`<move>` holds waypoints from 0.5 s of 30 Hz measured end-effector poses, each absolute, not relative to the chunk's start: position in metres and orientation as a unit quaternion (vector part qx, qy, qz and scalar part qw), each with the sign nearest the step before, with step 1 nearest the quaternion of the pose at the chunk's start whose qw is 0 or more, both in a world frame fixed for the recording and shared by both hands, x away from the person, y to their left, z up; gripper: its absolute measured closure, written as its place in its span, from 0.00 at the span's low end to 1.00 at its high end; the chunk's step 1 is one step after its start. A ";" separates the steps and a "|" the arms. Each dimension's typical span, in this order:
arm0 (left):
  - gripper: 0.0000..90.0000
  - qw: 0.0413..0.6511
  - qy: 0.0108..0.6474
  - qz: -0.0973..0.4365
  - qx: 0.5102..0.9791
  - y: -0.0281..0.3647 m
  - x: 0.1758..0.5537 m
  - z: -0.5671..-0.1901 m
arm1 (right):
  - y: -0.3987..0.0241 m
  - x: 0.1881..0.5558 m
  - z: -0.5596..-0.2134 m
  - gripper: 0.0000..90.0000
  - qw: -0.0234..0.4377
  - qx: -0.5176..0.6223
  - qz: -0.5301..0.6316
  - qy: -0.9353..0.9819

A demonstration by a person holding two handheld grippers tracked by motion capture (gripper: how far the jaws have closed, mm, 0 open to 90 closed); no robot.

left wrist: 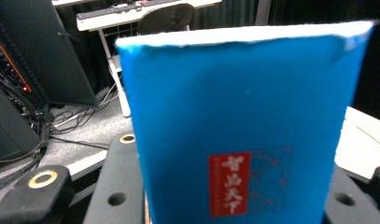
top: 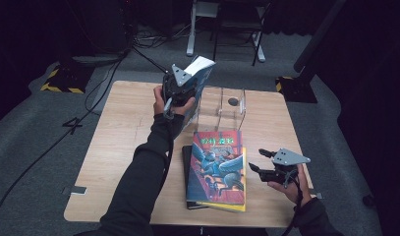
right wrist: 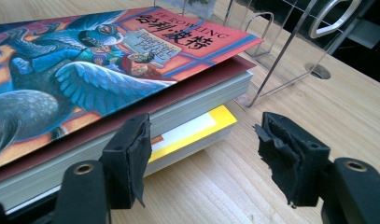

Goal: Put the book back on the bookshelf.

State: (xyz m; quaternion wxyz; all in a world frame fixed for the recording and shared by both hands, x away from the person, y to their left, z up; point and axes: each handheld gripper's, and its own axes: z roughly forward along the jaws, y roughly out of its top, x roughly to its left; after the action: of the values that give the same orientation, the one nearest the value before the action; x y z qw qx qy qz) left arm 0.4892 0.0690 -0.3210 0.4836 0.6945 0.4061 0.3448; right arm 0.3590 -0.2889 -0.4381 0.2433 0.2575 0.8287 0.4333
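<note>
Blue book [left wrist: 243, 135] stands pinched upright in the left hand-held gripper [top: 180, 91]; right hand-held gripper [right wrist: 201, 154] spread, empty.

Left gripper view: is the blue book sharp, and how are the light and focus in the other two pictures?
Left gripper view: the blue book is near and soft, its top edge blurred. High view: the table is lit, the room around it dark. Right gripper view: the illustrated book and the right tool are fairly sharp; the clear acrylic stand catches some glare.
</note>
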 end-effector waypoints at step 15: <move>0.67 0.508 0.409 0.324 0.685 0.085 0.488 -0.353 | -0.288 0.358 -0.439 0.39 0.240 0.252 0.435 0.830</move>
State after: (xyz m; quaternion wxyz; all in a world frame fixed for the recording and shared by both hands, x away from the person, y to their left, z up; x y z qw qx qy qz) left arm 0.4877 0.0849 -0.3530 0.5081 0.6854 0.4092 0.3236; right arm 0.3585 -0.2877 -0.4390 0.2403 0.2521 0.8304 0.4349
